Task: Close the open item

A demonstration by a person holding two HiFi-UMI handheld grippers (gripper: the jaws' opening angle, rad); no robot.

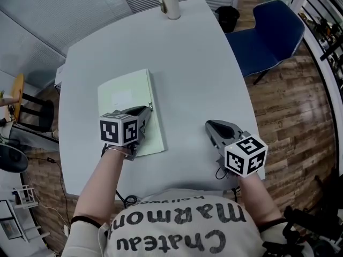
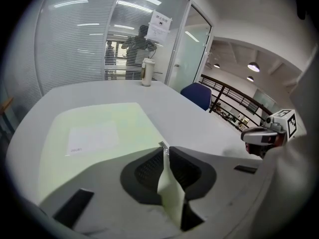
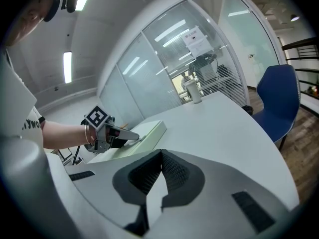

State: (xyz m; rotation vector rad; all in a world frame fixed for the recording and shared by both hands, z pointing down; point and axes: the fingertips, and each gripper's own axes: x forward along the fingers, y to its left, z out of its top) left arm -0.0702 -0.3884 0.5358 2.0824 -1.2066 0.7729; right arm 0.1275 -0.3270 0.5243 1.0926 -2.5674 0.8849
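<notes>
We judge the folder (image 1: 126, 98), lying on the table (image 1: 203, 63) well on our side of the cup (image 1: 168, 1), light, thin and bendy, best taken at its cover (image 2: 172, 193) edge, where the left gripper (image 1: 146, 111) has its jaws clamped; the right gripper (image 1: 210, 125) has its jaws together, empty.

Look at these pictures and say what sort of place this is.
Most likely an office meeting room: a large white table, glass partition walls with blinds, a blue chair beside the table, and a green folder lying on it.
</notes>
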